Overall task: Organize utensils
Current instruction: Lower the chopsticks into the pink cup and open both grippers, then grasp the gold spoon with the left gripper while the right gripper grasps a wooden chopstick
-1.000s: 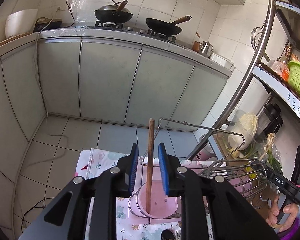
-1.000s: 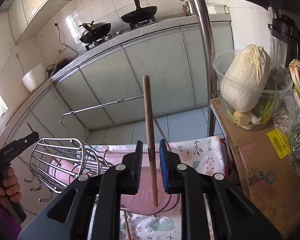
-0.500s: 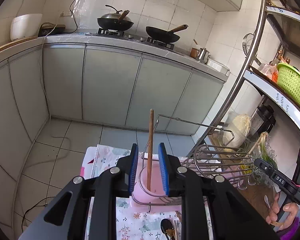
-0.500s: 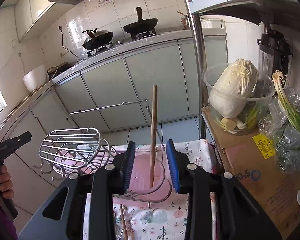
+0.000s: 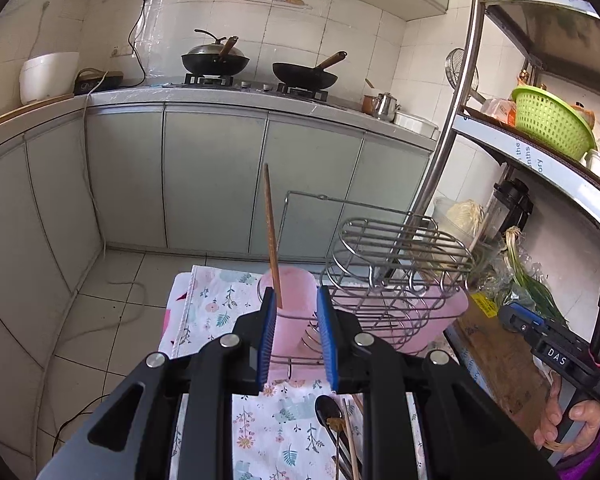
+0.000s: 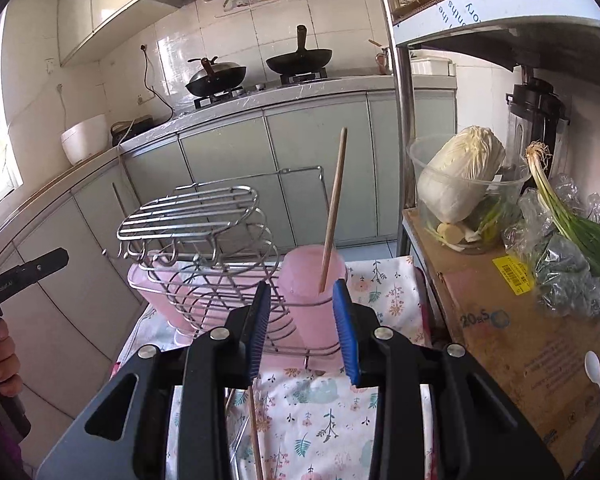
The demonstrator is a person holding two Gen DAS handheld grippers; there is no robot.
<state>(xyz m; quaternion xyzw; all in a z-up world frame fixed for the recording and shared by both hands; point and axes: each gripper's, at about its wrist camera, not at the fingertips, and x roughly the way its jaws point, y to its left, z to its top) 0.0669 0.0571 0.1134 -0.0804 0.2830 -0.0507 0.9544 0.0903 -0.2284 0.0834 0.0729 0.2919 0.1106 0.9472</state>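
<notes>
Wire rack (image 5: 396, 276) standing on the floral-clothed desk (image 5: 220, 312), chrome bars, pink tray beneath. Pink cup (image 6: 314, 280) in the rack's ring holder, translucent, round. One brown wooden chopstick (image 6: 334, 208) leaning in the cup, thin, tip up. More utensils (image 5: 340, 436) lying flat on the cloth nearer in. Left gripper (image 5: 296, 338) fingers apart, nothing between. Right gripper (image 6: 302, 330) fingers just widened, apart, empty.

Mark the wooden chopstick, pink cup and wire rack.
wooden chopstick (image 6: 333, 208), right wrist view, middle of the shaft above the cup.
pink cup (image 6: 309, 276), right wrist view, upper wall under the rim.
wire rack (image 5: 396, 240), left wrist view, flat top grid.
</notes>
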